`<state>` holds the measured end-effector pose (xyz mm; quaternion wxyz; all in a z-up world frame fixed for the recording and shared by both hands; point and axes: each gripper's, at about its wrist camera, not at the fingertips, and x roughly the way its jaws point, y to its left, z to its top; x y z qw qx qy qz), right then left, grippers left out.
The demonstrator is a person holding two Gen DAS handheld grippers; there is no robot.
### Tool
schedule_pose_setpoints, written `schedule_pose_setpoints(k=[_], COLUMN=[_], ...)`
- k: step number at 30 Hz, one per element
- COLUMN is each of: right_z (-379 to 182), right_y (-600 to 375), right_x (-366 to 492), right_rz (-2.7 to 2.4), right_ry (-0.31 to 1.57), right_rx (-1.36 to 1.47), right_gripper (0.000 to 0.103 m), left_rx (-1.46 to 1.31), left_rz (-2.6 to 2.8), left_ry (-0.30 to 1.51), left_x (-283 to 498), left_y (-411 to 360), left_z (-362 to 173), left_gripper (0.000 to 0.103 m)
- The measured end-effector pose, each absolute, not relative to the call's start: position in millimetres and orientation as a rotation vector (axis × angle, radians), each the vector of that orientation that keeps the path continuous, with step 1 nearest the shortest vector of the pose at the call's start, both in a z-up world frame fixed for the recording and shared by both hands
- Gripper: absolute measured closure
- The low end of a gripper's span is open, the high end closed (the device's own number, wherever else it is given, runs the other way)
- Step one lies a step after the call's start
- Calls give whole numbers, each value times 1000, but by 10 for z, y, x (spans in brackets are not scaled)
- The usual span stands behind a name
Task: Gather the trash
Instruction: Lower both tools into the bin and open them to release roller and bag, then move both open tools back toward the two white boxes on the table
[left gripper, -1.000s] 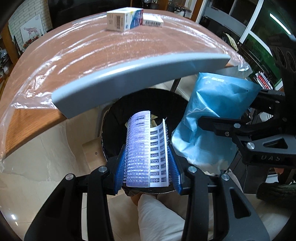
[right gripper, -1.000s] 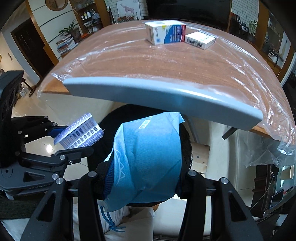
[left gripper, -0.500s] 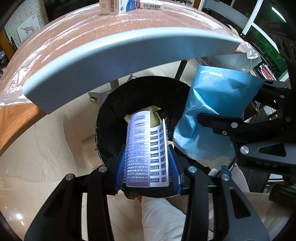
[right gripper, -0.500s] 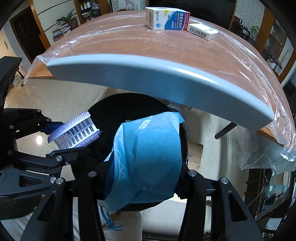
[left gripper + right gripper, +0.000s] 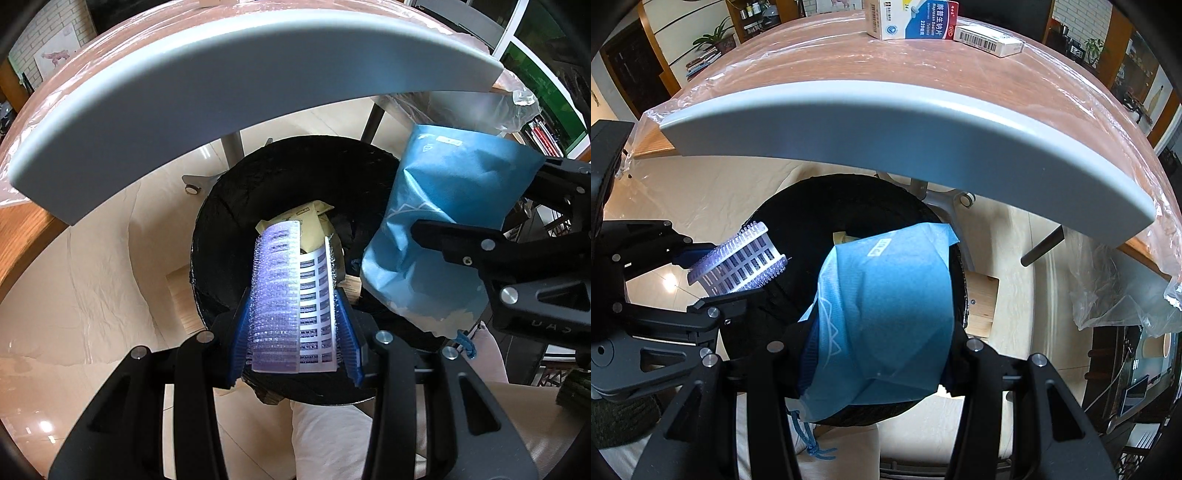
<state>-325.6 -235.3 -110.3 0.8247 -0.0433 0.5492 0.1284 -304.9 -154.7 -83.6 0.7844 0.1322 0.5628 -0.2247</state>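
My left gripper point(image 5: 295, 332) is shut on a purple-white hair roller point(image 5: 291, 295), held over the open black-lined trash bin point(image 5: 221, 229). My right gripper point(image 5: 879, 354) is shut on a blue pouch point(image 5: 886, 314) and holds it over the same bin point(image 5: 871, 199). The roller point(image 5: 738, 264) shows at the left of the right wrist view, and the pouch point(image 5: 443, 236) at the right of the left wrist view. A yellowish packet point(image 5: 314, 225) lies inside the bin.
A plastic-covered wooden table with a grey edge point(image 5: 886, 122) hangs over the bin's far side. Two medicine boxes point(image 5: 916, 18) point(image 5: 990, 37) lie on the table. A pale tiled floor point(image 5: 92, 295) surrounds the bin.
Both grippers have moved down and forward towards the bin, so the bin and table edge look larger. Both still hold their items.
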Motion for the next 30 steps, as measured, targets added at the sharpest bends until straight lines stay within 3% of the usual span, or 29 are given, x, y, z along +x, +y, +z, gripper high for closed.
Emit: schedule_pose_setpoints(k=[5, 7, 8, 10, 19, 24, 25, 27, 28, 30], right_z=[-1116, -1127, -1121, -1116, -1033, -532, -360, -73, 98, 283], right_y=[-2407, -2459, -2481, -2513, -2682, -2874, -2912, -2973, -3025, -3105], right_x=[-3241, -3239, -3247, -3265, -3381, -3576, -3609, -3622, -3596, -3443], right_rz=[253, 251, 247, 242, 240, 247, 236, 192, 155, 106], right_ry=[1167, 1168, 1166, 1162, 1161, 1056, 1008, 900, 819, 755], right_rx=[-74, -52, -40, -29, 34, 97, 92, 71, 62, 68], right_gripper=[51, 43, 40, 33, 32, 31, 28, 4, 4, 4], left_rx=[293, 303, 301, 290, 241, 177, 162, 135, 128, 123], left_rz=[-478, -462, -462, -464, -459, -507, -522, -549, -552, -542], left_ry=[1198, 1191, 1183, 1173, 1169, 1100, 1070, 970, 931, 817], left_x=[-3031, -3059, -3076, -3096, -3155, -3269, -3289, -3298, -3287, -3204], left_y=[-1544, -1548, -1528, -1514, -1346, -1204, -1188, -1145, -1143, -1143], left_z=[-799, -779, -762, -734, -640, -247, -114, 232, 343, 658], left_gripper=[57, 33, 31, 31, 26, 26, 25, 11, 4, 2])
